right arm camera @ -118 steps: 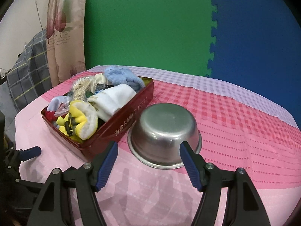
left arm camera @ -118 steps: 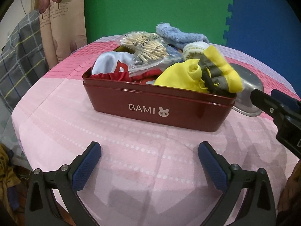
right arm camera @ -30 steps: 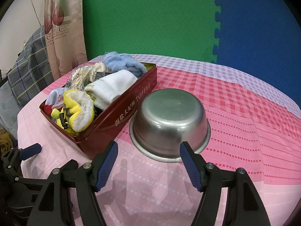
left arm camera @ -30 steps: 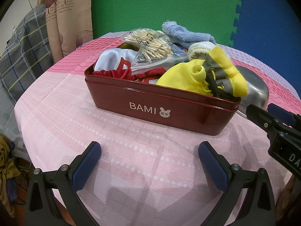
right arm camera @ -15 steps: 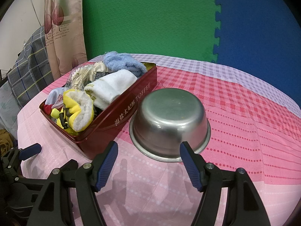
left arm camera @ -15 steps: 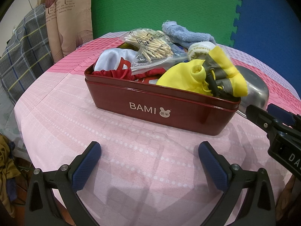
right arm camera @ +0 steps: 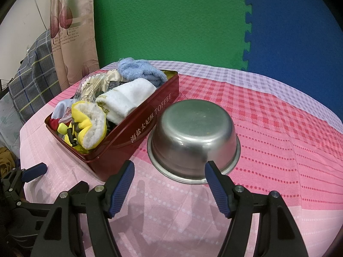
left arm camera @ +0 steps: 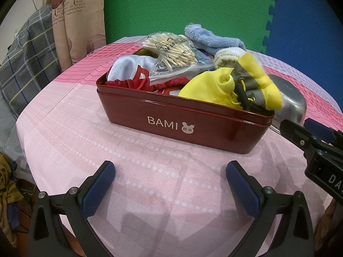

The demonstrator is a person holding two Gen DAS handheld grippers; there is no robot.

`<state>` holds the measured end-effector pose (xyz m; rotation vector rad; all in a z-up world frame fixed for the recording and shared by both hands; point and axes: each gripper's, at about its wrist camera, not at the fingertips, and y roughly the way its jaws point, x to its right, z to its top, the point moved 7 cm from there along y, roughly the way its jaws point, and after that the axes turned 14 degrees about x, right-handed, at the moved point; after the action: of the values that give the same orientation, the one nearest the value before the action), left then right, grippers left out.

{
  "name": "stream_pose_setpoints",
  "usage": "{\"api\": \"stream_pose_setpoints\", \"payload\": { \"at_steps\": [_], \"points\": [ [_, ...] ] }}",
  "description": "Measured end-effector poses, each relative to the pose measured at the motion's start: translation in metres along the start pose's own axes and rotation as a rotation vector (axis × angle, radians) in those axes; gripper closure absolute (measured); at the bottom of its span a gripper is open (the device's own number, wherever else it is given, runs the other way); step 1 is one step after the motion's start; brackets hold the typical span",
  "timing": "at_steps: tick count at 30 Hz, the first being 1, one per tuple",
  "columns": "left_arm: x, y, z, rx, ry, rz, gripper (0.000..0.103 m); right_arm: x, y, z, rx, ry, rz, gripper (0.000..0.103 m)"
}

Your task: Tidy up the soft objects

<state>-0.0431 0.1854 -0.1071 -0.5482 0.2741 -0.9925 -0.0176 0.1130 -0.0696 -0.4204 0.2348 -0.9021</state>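
Pink tablecloth (left arm camera: 85, 128); red "BAMI"/"TOFFEE" tin (left arm camera: 171, 126).

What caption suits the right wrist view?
Open right gripper faces an upturned steel bowl beside a full dark red tin.

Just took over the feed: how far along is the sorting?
Barely started. Done: nothing visibly sorted; the blue towel, white sock and yellow glove lie piled in the red tin. In hand: nothing; left gripper and right gripper are open. The steel bowl sits upside down.
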Motion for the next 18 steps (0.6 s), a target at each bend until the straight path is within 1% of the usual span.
{"api": "stream_pose_setpoints", "payload": {
  "at_steps": [18],
  "points": [
    [-0.0002, 0.0001, -0.0002, 0.000, 0.000, 0.000, 0.000, -0.0008, 0.0004, -0.0015, -0.005, 0.003, 0.000, 0.033]
  ]
}}
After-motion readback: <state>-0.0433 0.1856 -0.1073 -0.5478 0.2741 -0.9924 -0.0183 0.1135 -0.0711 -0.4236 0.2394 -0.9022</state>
